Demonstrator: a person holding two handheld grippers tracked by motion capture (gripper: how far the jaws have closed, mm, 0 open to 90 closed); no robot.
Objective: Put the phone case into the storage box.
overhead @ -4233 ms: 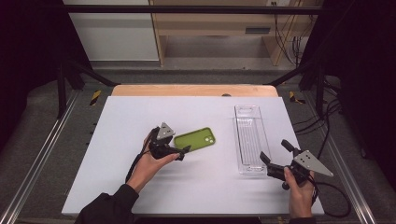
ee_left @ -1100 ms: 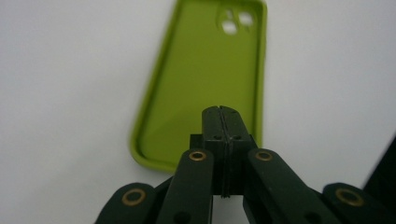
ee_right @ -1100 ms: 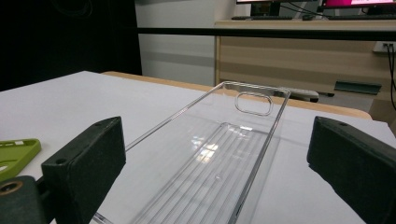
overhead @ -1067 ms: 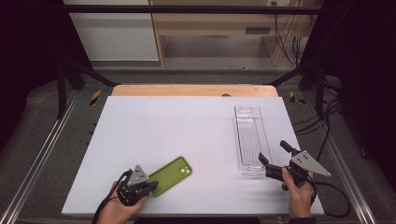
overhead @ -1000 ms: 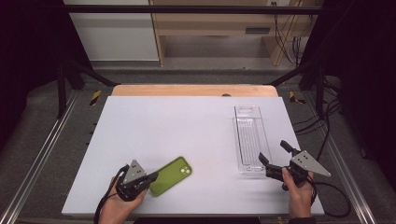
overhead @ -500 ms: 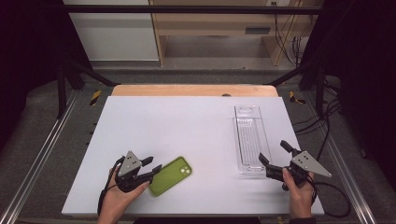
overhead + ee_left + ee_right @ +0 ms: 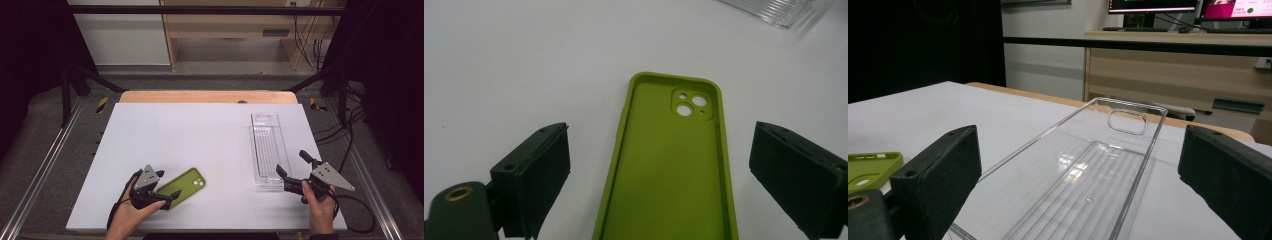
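A green phone case point(image 7: 182, 186) lies open side up on the white table point(image 7: 190, 135), near the front left. My left gripper point(image 7: 167, 194) sits at the case's near end. In the left gripper view the case point(image 7: 671, 170) runs between the two black jaws of the left gripper point(image 7: 659, 132). The jaws have just been opening and stand clear of both its long edges. My right gripper point(image 7: 291, 164) is open at the near end of a clear plastic tray point(image 7: 267, 147). In the right gripper view the tray point(image 7: 1088, 185) stretches away between the wide jaws of the right gripper point(image 7: 1078, 135), untouched.
The tray lies lengthwise on the right side of the table. A wooden strip point(image 7: 207, 96) borders the far edge, and metal rails point(image 7: 45, 160) run along both sides. Cables point(image 7: 357, 210) trail from the right gripper over the near right corner.
The left gripper dragged the green case from mid-table to the front left. Within the last second its jaws opened and let go of the case. The right gripper stayed put.
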